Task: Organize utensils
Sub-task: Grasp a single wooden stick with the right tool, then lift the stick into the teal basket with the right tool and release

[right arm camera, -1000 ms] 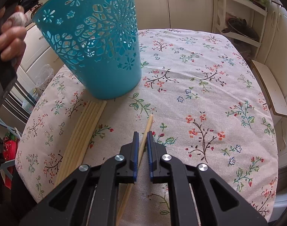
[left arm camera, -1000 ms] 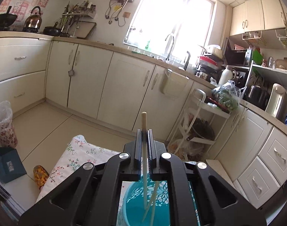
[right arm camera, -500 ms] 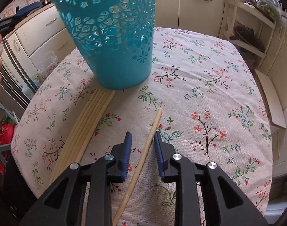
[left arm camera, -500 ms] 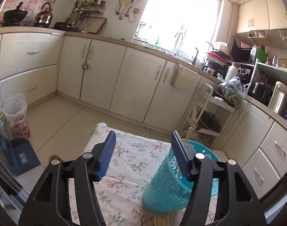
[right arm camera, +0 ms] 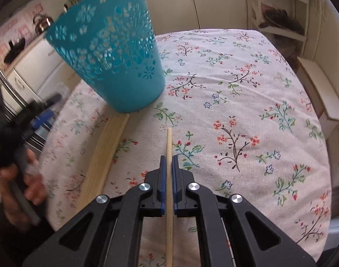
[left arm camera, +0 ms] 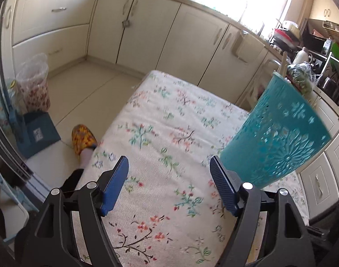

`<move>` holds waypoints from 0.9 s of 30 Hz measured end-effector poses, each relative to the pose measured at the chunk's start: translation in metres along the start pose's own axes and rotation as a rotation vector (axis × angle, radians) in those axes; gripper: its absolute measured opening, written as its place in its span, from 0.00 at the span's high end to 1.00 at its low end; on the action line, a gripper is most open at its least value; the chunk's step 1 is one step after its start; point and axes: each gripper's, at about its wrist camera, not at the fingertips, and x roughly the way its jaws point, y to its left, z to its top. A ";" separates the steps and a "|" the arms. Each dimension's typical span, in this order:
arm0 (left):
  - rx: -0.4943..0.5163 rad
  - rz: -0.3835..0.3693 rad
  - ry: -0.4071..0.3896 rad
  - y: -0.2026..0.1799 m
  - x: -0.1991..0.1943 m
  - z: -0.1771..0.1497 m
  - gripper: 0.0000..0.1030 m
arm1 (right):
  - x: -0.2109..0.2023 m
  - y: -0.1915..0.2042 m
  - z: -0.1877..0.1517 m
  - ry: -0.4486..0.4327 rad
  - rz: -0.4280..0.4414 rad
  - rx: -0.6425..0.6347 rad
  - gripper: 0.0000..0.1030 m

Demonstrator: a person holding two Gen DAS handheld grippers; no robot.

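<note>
A single wooden chopstick (right arm camera: 168,146) is clamped between the closed jaws of the right gripper (right arm camera: 168,162), its tip pointing forward over the middle of a table covered in a flowered cloth (right arm camera: 247,93); these jaws have just closed on it. Whether the chopstick is lifted clear of the cloth or still rests on it cannot be told. To its left a row of more chopsticks (right arm camera: 102,155) lies side by side on the cloth, running from the near left edge of the tabletop up to the foot of a blue plastic basket (right arm camera: 111,55) with cut-out flower patterns. The basket stands toward the far left part of the table as the right camera sees it. In the left camera, the basket (left arm camera: 278,138) has at least one chopstick tip (left arm camera: 284,63) showing above its rim, so some sorting looks done. The left gripper (left arm camera: 168,182) hangs over bare cloth near the basket with its jaws wide and nothing between them; they have just been opening. A blurred hand (right arm camera: 20,178) shows at the left edge. Judging from this, the job is part way through: one chopstick is in hand, and the row on the cloth is yet to go in.
</note>
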 end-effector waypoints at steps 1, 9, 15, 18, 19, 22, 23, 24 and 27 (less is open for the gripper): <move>-0.008 -0.008 0.000 0.002 0.000 0.000 0.30 | -0.005 -0.003 0.000 -0.013 0.036 0.026 0.95; 0.016 0.014 -0.018 -0.004 0.002 -0.003 0.26 | -0.073 -0.005 0.029 -0.243 0.369 0.171 0.95; 0.032 0.010 -0.010 -0.008 0.002 -0.003 0.24 | -0.129 0.028 0.103 -0.534 0.484 0.149 0.95; 0.018 0.000 -0.012 -0.005 0.002 -0.003 0.24 | -0.136 0.052 0.142 -0.678 0.480 0.128 0.95; 0.014 -0.002 -0.013 -0.004 0.002 -0.003 0.24 | -0.135 0.062 0.155 -0.729 0.454 0.108 0.95; -0.003 -0.011 -0.015 -0.001 0.002 -0.003 0.24 | -0.117 0.076 0.178 -0.791 0.388 0.090 0.95; -0.007 -0.013 -0.015 0.000 0.003 -0.002 0.24 | -0.106 0.079 0.185 -0.793 0.353 0.078 0.95; -0.012 -0.016 -0.014 0.002 0.003 -0.002 0.24 | -0.095 0.083 0.189 -0.785 0.316 0.066 0.95; -0.022 -0.023 -0.015 0.002 0.004 -0.002 0.24 | -0.063 0.088 0.186 -0.723 0.241 0.027 0.94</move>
